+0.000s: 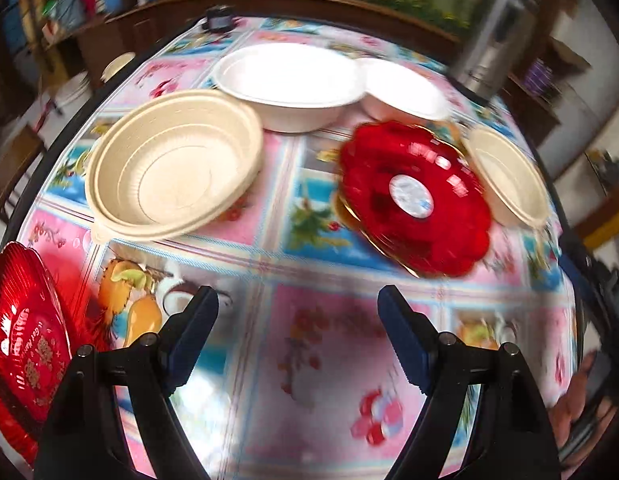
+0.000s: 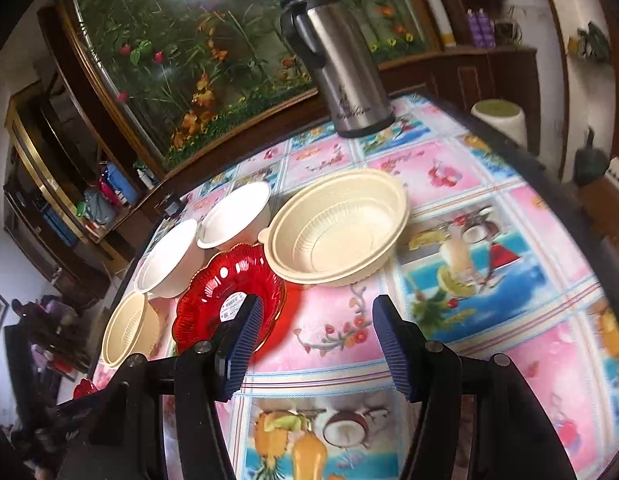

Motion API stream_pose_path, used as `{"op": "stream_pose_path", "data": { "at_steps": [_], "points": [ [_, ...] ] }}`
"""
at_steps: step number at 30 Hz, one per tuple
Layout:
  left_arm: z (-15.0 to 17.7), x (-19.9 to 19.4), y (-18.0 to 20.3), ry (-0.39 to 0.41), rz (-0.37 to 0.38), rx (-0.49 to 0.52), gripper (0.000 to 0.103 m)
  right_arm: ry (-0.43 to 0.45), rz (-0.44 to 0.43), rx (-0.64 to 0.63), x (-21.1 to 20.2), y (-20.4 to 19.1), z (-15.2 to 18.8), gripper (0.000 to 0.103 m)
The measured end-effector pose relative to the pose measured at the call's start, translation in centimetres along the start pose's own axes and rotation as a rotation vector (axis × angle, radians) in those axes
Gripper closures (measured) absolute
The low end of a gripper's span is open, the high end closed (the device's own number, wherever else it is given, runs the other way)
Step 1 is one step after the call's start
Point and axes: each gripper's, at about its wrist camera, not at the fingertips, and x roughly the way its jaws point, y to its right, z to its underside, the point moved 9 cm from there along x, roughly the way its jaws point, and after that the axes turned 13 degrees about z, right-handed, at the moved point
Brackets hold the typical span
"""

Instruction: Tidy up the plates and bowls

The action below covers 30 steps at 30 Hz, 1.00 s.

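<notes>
at 9 o'clock a red plate with gold lettering (image 1: 25,344) lies at the surface (image 1: 309,340) edge; a cream bowl (image 1: 173,164) at 11, 2 white bowls (image 1: 289,80) at 12, a red plate (image 1: 413,196) at 1. left hand-held gripper (image 1: 297,336) and right hand-held gripper (image 2: 313,344) both gape, empty.

2 white bowls (image 2: 201,240) behind a scalloped plate (image 2: 229,300), between 2 ribbed bowls (image 2: 337,228), on the table (image 2: 489,280)
</notes>
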Motion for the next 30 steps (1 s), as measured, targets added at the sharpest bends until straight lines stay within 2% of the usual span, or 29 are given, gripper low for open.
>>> {"op": "stream_pose_path", "data": {
  "at_steps": [3,7,15,17,25,28,29,30],
  "points": [
    [-0.9,1.0,-0.3,-0.006,0.018,-0.067,0.021,-0.047,-0.045,-0.003,1.8,-1.5,0.4,0.043],
    [-1.8,2.4,0.9,-0.013,0.027,-0.078,0.021,-0.140,-0.076,-0.008,4.1,-3.2,1.7,0.043],
    [-2.2,6.9,2.2,-0.086,0.022,-0.133,0.021,-0.230,-0.061,0.023,7.1,-3.9,2.7,0.043],
    [-2.7,7.4,2.5,-0.069,-0.009,-0.110,0.021,-0.270,-0.072,0.044,8.0,-4.0,3.0,0.044],
    [-3.6,8.8,4.2,-0.068,-0.022,-0.001,0.021,-0.235,-0.088,0.047,9.1,-5.5,2.5,0.044],
    [-4.0,9.2,4.6,-0.046,-0.039,0.069,0.022,-0.236,-0.074,0.045,9.2,-5.5,2.4,0.052],
    [-4.0,9.2,4.9,-0.033,-0.035,0.100,0.027,-0.240,-0.066,0.042,9.2,-5.5,2.5,0.060],
    [-3.9,9.2,5.2,-0.022,-0.024,0.119,0.031,-0.257,-0.053,0.037,9.5,-5.6,2.7,0.077]
  ]
}}
